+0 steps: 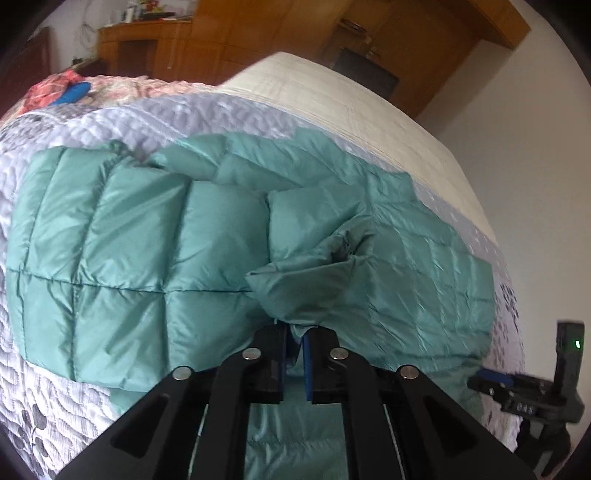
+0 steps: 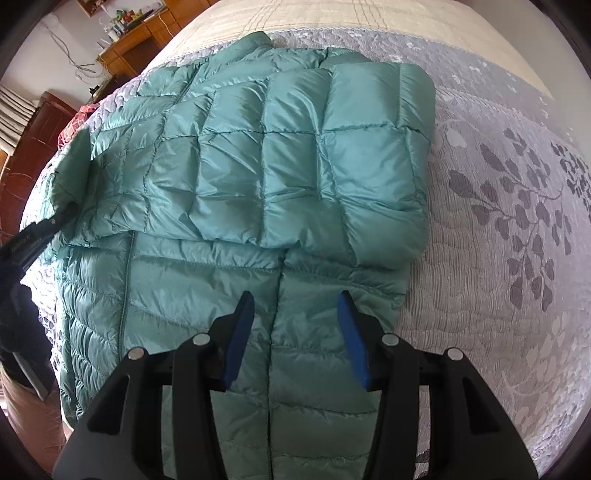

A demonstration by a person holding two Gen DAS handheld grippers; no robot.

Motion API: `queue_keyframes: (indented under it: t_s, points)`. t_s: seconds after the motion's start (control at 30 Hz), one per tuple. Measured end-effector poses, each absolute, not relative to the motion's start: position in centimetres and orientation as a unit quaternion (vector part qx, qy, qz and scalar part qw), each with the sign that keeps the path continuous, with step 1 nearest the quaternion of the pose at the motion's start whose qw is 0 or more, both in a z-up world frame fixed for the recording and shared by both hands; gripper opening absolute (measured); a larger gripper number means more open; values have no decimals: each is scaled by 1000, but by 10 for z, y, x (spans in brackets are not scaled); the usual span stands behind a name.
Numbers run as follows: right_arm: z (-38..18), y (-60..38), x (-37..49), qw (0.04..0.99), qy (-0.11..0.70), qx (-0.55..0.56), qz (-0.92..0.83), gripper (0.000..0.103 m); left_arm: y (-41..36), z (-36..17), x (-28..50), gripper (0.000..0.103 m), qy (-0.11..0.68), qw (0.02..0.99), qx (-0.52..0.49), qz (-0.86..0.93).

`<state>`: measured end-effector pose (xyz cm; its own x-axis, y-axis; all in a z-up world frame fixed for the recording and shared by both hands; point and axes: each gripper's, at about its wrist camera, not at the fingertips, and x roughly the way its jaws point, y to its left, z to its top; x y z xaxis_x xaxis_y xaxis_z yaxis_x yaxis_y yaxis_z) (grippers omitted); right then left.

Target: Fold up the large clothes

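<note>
Teal puffer jacket [image 2: 258, 166] on grey floral bedspread [image 2: 498, 240], right gripper [image 2: 297, 336] jaws apart above it

No text, label, brand or number is showing legibly anywhere; things on the far shelves are blurring out.

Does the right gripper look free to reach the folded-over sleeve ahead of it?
Probably yes: the right gripper is open above the jacket, with nothing between it and the sleeve.

My left tongs [image 1: 293, 345] hide part of the cuff. The jacket [image 2: 280, 177] runs off the bottom edge below my right tongs [image 2: 295, 332]. Shelf things [image 2: 125, 18] behind the jacket look too small.
</note>
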<state>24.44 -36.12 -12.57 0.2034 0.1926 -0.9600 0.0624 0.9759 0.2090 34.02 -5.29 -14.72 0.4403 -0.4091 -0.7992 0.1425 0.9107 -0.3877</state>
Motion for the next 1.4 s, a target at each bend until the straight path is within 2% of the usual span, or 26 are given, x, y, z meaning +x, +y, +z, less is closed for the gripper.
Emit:
queue_keyframes:
  t_s: [0.03, 0.1, 0.23, 0.37, 0.53, 0.63, 0.83, 0.9, 0.97, 1.07, 1.4]
  points:
    - [-124, -359, 246, 770, 629, 101, 45, 47, -54, -144, 336, 15, 502, 836, -125, -183]
    - [-120, -354, 251, 772, 626, 102, 52, 47, -57, -137, 326, 43, 498, 828, -117, -229]
    - [-109, -337, 262, 775, 618, 105, 82, 47, -39, -120, 313, 44, 475, 829, -126, -268]
    - [-97, -305, 279, 775, 614, 93, 120, 47, 2, -109, 322, 44, 466, 865, -112, -149]
    - [-90, -252, 305, 761, 621, 77, 169, 48, 36, -139, 347, 43, 532, 846, -30, 7]
    - [-93, -223, 320, 748, 630, 77, 196, 51, 30, -159, 351, 42, 552, 833, -27, -12]
    - [-122, -195, 343, 720, 661, 86, 196, 50, 18, -173, 354, 42, 557, 830, -28, -21]
    - [-126, -193, 346, 718, 657, 95, 209, 35, 19, -172, 354, 42, 558, 829, -34, -22]
    - [-126, -194, 346, 717, 652, 105, 223, 15, 21, -169, 353, 42, 558, 829, -35, -21]
    - [-117, -202, 343, 727, 637, 109, 233, 10, 28, -154, 349, 43, 546, 837, -44, -23]
    - [-60, -293, 331, 780, 581, 144, 182, 10, 18, -111, 348, 43, 488, 870, -61, -43]
